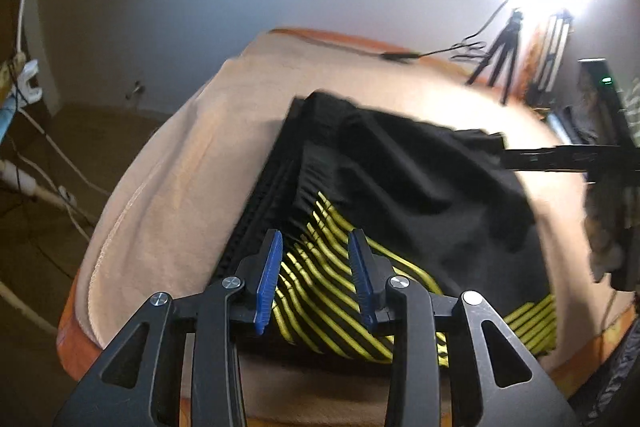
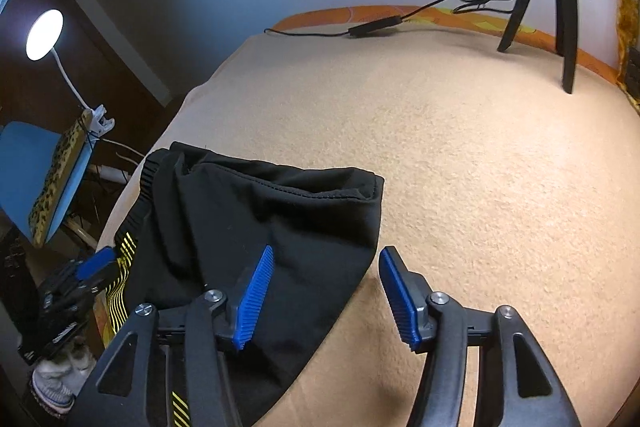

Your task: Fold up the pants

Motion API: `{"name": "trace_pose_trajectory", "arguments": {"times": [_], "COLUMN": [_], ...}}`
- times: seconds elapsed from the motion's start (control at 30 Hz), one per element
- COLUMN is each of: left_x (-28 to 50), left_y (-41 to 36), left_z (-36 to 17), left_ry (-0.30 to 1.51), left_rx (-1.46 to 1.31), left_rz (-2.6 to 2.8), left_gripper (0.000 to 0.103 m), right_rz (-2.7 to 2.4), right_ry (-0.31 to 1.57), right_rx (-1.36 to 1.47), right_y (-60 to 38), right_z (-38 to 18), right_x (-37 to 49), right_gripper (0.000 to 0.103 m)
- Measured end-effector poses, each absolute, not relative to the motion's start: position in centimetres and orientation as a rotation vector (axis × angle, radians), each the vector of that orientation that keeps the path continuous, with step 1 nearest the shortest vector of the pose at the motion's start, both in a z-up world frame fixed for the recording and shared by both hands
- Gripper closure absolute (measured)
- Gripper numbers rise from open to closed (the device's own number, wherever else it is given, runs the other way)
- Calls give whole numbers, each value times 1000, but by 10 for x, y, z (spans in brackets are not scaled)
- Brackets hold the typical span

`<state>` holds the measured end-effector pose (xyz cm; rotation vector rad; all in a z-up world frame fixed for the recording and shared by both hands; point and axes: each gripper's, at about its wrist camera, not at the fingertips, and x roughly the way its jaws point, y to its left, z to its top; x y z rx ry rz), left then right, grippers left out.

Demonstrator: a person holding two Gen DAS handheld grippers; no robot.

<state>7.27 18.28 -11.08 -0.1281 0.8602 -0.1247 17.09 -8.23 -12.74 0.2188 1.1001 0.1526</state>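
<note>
The left black two-finger gripper with ribbed blue pads [image 1: 316, 279] tilts downward, its jaws apart and nothing pinched between them. The right black gripper with matching blue pads [image 2: 326, 297] also angles down, jaws parted wider, seemingly gripping nothing.

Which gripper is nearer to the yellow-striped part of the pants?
Left. The left gripper hangs open directly over the yellow stripes. The right gripper is open over the plain black edge of the pants, away from the stripes.
</note>
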Motion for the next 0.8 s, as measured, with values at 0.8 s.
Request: {"name": "trace_pose_trajectory", "arguments": {"times": [0.8], "left_x": [25], "left_y": [244], "left_z": [-93], "left_ry": [909], "left_rx": [-476], "left_rz": [-117], "left_gripper": [56], "right_rz": [223], "right_ry": [1104], "right_rx": [245], "right_y": [-82], "right_z": [-140], "right_x": [192], "right_gripper": [33]}}
